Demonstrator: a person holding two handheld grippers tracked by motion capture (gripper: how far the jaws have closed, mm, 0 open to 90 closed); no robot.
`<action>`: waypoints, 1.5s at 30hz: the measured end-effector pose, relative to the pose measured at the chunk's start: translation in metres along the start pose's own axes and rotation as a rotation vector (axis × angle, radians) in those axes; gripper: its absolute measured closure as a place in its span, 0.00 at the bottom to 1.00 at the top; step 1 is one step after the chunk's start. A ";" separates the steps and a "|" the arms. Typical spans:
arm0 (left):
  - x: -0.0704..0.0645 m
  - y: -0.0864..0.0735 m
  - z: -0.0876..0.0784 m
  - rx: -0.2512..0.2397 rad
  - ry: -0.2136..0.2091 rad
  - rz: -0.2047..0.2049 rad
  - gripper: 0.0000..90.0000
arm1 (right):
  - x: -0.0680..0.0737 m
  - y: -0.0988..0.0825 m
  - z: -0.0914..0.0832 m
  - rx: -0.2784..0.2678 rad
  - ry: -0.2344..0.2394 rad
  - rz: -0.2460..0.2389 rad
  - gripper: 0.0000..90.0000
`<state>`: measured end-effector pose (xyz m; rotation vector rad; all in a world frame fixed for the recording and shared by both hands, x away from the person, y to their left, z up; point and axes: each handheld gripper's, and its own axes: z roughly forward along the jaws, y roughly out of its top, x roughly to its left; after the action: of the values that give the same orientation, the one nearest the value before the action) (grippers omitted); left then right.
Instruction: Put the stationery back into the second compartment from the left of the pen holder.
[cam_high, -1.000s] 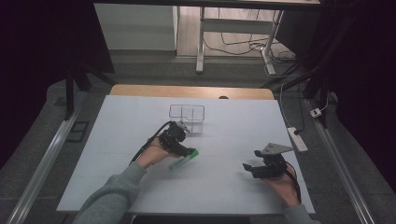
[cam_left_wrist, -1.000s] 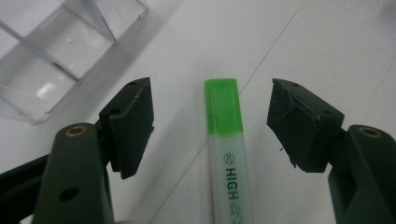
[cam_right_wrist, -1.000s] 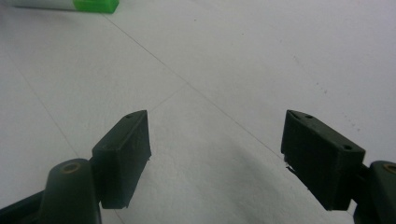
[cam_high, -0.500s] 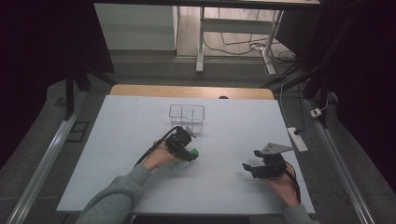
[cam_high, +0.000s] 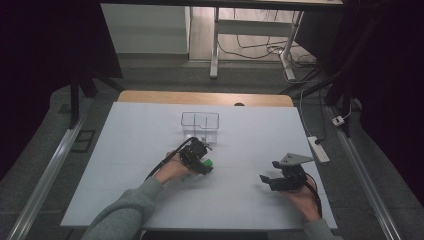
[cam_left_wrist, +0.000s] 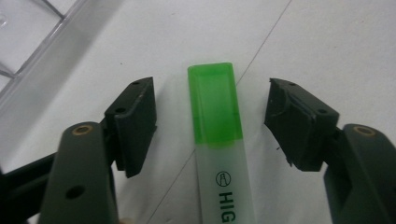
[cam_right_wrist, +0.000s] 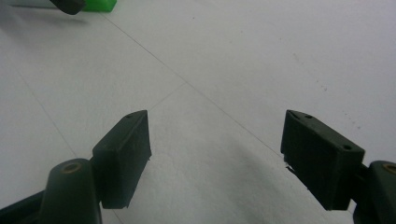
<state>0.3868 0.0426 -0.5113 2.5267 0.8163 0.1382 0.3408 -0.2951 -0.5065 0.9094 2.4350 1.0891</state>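
One green-capped highlighter (cam_left_wrist: 215, 140) lies flat on the white table (cam_high: 125, 165), its long axis running straight out between the left gripper (cam_left_wrist: 212, 123) pads, which have just been closing but stand clear of it; right gripper (cam_right_wrist: 217, 154), well apart, gapes empty.

Grey sleeves (cam_high: 117, 220) are worn; the black tongs (cam_left_wrist: 212, 123) are fitted with brass-coloured rivets and trailing black cables.

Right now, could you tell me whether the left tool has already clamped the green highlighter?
No: the highlighter lies between the left tool's pads, with gaps on both sides.
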 end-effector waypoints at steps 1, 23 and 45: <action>-0.001 0.000 0.000 0.001 0.002 0.005 0.39 | 0.000 0.000 0.000 0.000 0.000 0.000 0.27; -0.009 0.000 0.003 0.006 0.019 0.007 0.70 | 0.000 0.000 0.000 0.001 -0.002 -0.003 0.26; -0.007 -0.002 -0.013 -0.068 0.024 -0.005 0.74 | 0.000 0.000 -0.002 -0.003 -0.009 -0.005 0.26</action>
<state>0.3777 0.0452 -0.5007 2.4639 0.8136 0.1909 0.3396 -0.2965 -0.5051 0.9047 2.4258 1.0844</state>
